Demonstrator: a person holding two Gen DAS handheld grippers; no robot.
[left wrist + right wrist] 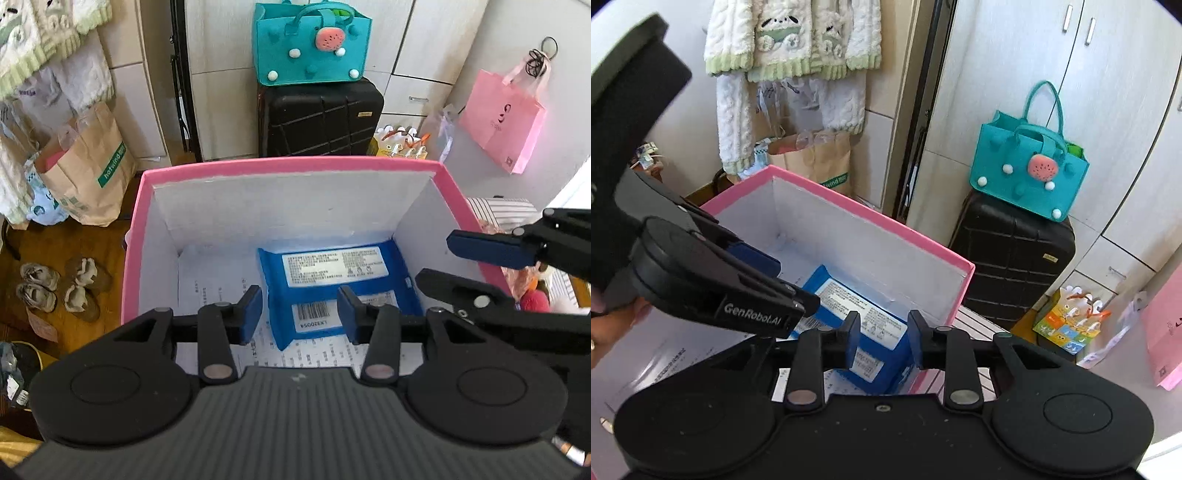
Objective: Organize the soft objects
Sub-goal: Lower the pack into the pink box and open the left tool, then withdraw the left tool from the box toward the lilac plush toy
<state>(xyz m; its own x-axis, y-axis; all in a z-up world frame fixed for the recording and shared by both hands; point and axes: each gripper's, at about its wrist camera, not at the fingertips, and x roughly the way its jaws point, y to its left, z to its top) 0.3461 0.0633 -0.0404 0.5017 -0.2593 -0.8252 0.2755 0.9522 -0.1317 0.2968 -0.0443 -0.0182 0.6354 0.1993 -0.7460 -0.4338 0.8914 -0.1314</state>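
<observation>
The blue pack [332, 291] is lying flat on the floor of the pink box [295, 162], toward its right wall and far corner, on a printed sheet [221, 291] that is lining the bottom. I am judging that one soft thing is stowed. I am holding my left gripper [300, 314] over the near edge of the box, jaws apart with nothing between them. My right gripper [882, 339] is hovering by the box's right edge, also parted and empty. A red plush [533, 299] is showing past the right wall, perhaps next to go in.
</observation>
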